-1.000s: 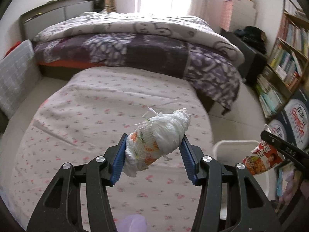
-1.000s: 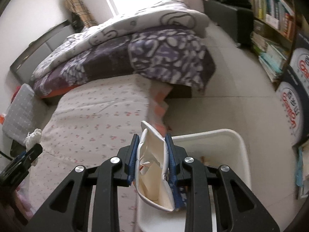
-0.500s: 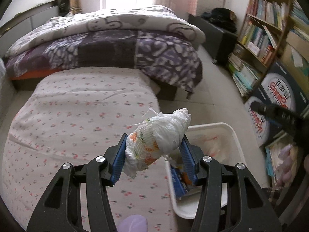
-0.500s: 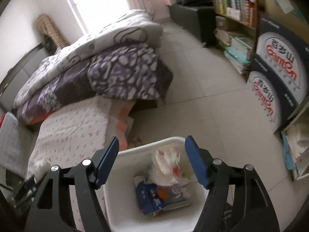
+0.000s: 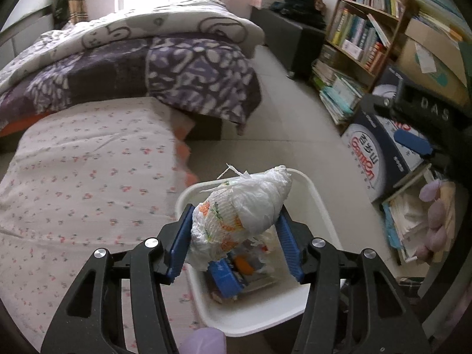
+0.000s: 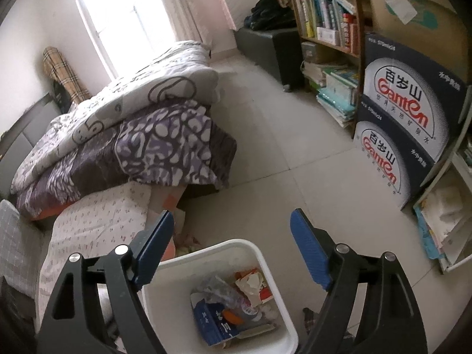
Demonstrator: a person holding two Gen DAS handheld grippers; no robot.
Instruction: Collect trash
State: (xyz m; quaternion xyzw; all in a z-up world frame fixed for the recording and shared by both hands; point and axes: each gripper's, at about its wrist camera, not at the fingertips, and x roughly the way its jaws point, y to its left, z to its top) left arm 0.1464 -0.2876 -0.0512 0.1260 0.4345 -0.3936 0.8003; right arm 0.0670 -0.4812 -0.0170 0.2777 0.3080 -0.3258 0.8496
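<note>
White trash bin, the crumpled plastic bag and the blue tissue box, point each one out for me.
White trash bin (image 6: 273,268): right wrist view, on its right rim.
Crumpled plastic bag (image 5: 247,203): left wrist view, on its wrinkled middle.
Blue tissue box (image 6: 214,320): right wrist view, on its top face inside the bin.

My left gripper (image 5: 233,242) is matt black plastic with ribbed blue pads and shiny metal screws. The wad (image 5: 244,206) between its pads is thin, crinkled white plastic film. The bin (image 6: 267,261) is smooth, glossy white plastic. The bed sheet (image 5: 82,183) is soft flowered cloth.
</note>
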